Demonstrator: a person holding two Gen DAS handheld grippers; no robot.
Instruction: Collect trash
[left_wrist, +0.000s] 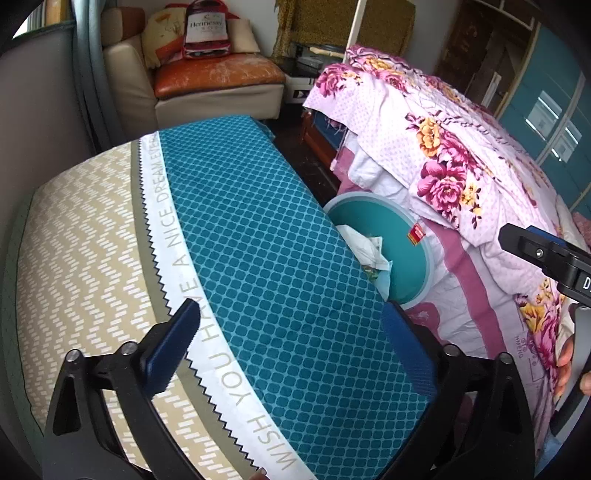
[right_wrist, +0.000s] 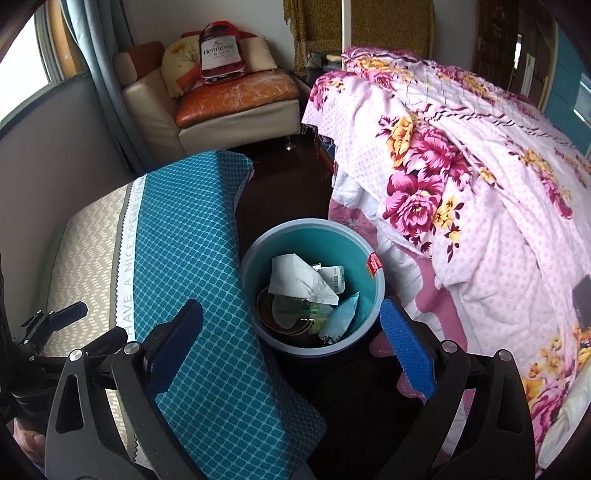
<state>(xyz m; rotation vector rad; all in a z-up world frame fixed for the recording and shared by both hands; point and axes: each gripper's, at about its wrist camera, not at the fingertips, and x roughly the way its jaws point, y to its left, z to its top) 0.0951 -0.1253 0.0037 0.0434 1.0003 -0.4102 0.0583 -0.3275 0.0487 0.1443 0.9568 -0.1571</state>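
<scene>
Both tools are empty: the left gripper and the right gripper have their jaws spread wide with nothing between them. The bin stands on the dark floor between the cushion and the bed, just beside both. It already holds trash: white paper, a pale blue packet and other wrappers. No loose trash shows outside the bin, so the step in hand is probably to find the next piece. Keep both jaws spread, keep clear of the bin rim, and scan the floor and bed before you commit either gripper.
</scene>
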